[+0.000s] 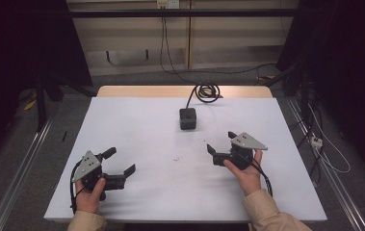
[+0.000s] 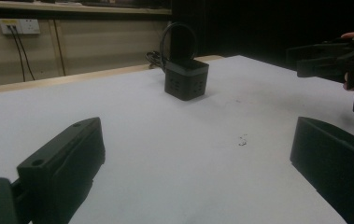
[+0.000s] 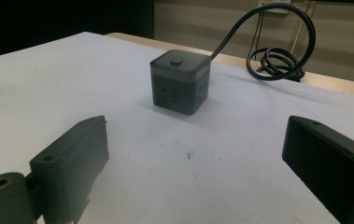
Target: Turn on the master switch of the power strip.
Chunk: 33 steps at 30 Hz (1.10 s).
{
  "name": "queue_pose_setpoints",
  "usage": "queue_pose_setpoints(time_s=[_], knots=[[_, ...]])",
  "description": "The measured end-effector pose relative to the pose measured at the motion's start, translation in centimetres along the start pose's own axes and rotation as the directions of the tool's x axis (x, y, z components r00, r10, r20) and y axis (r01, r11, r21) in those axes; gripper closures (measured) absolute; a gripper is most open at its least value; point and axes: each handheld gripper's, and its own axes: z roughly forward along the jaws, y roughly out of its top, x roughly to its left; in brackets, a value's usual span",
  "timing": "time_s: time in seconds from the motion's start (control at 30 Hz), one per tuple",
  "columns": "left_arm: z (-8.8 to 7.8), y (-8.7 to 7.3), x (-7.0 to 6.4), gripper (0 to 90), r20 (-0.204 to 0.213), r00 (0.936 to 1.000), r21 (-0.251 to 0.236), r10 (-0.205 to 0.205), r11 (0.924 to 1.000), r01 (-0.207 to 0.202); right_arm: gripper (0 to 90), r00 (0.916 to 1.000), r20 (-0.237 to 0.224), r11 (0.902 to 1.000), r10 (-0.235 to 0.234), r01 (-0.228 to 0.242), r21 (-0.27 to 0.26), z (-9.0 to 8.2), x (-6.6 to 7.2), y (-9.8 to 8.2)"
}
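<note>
A white table (image 1: 136, 144) spreads under the high view, with a strip of bare wood along its far edge, and no container stands on it. Near the far middle sits a dark cube-shaped power socket (image 1: 188, 118), upright on its base, with a round button on its top face and socket holes on its side faces, as the right gripper view shows (image 3: 180, 82). Being a cube, it has no clear long axis; its black cable (image 1: 207, 92) leaves the far side, arcs up and lies coiled on the wooden strip behind it. The left gripper (image 1: 121, 161) rests low at the near left corner of the table in the person's left hand (image 1: 89, 195), jaws spread wide and holding nothing, pointing rightward and somewhat away. The right gripper (image 1: 221, 142) is held in the right hand (image 1: 245, 172) at the near right, jaws likewise wide apart and empty, aimed leftward and away toward the socket. Both grippers are well apart from the cube. A few small dark specks (image 1: 176, 157) mark the table between the two grippers.
</note>
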Motion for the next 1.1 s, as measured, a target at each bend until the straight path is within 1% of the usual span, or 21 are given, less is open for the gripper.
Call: queue_pose_setpoints(time_s=[0.1,0.3,0.33,0.4,0.5,0.73,0.8,0.83,0.9,1.1], knots=[[-0.2,0.0,0.2,2.7,-0.007,0.9999,-0.009,-0.011,0.9999,0.011,7.2,0.9999,-0.001,0.9999,0.011,-0.011,0.005,0.7,0.0,0.1],[-0.3,0.0,0.3,2.7,-0.005,0.9999,-0.012,-0.013,0.9998,0.013,7.3,0.9999,0.0,0.9998,0.015,-0.015,0.011,1.6,0.1,0.4],[-0.3,0.0,0.4,2.7,-0.005,0.9999,-0.012,-0.012,0.9999,0.012,7.3,0.9998,-0.001,0.9997,0.021,-0.021,0.014,1.7,0.1,0.5],[-0.3,0.0,0.4,2.6,-0.004,0.9999,-0.013,-0.013,0.9998,0.013,8.0,0.9998,-0.003,0.9998,0.018,-0.018,0.01,2.0,0.1,0.6],[-0.3,0.0,0.4,2.7,-0.003,0.9999,-0.014,-0.015,0.9998,0.015,8.0,0.9999,-0.005,0.9997,0.011,-0.011,0.02,2.6,0.3,0.9],[-0.4,0.0,0.4,2.6,-0.003,0.9998,-0.018,-0.018,0.9997,0.018,8.5,1.0,-0.006,0.9998,-0.002,0.002,0.022,3.4,0.6,1.4],[-0.4,0.0,0.4,2.7,-0.004,0.9998,-0.019,-0.017,0.9997,0.017,8.4,1.0,-0.01,0.9996,-0.001,0.001,0.027,3.6,0.6,1.5],[-0.4,0.0,0.4,2.6,-0.003,0.9998,-0.019,-0.018,0.9997,0.018,8.6,0.9998,-0.013,0.9995,0.014,-0.014,0.028,3.9,0.6,1.6],[-0.4,0.0,0.4,2.7,-0.002,0.9999,-0.018,-0.017,0.9997,0.017,8.7,0.9996,-0.018,0.9993,0.022,-0.022,0.029,4.1,0.6,1.6],[-0.3,0.0,0.3,2.7,0.0,0.9999,-0.016,-0.017,0.9997,0.017,9.1,0.9999,-0.008,0.9992,0.01,-0.01,0.04,4.6,0.4,1.8]])
